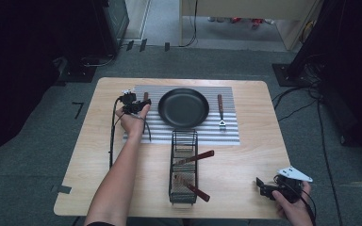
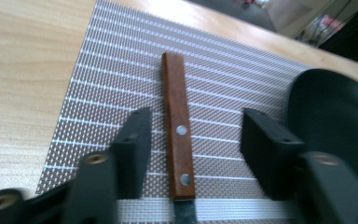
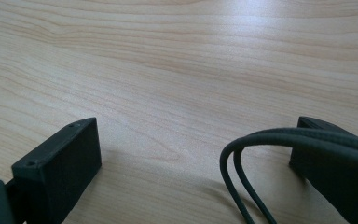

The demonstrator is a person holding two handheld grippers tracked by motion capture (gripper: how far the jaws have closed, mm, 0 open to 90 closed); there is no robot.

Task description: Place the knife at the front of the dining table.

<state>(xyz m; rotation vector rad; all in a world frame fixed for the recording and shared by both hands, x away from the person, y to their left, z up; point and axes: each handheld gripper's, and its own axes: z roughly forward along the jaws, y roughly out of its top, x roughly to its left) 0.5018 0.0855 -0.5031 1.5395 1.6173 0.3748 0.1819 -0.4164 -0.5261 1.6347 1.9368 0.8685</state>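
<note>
Standing on the wooden table just in front of the striped mat, a black wire basket holds two wooden-handled utensils: one handle leans out over the basket's right rim, the other pokes out to the right at the basket's near end; their working ends cannot be told. On the mat, a black pan sits at centre, with nothing in it. A fork with a wooden handle lies on the mat just right of the pan. Left of the pan lies a wooden-handled knife, two rivets showing on its handle. The left gripper hangs over this handle with its jaws spread wide, one on each side of the wood and neither touching it. The right gripper rests low over bare table, right of the basket and well apart from it, jaws parted with nothing between them; its cable loops across the right gripper view.
</note>
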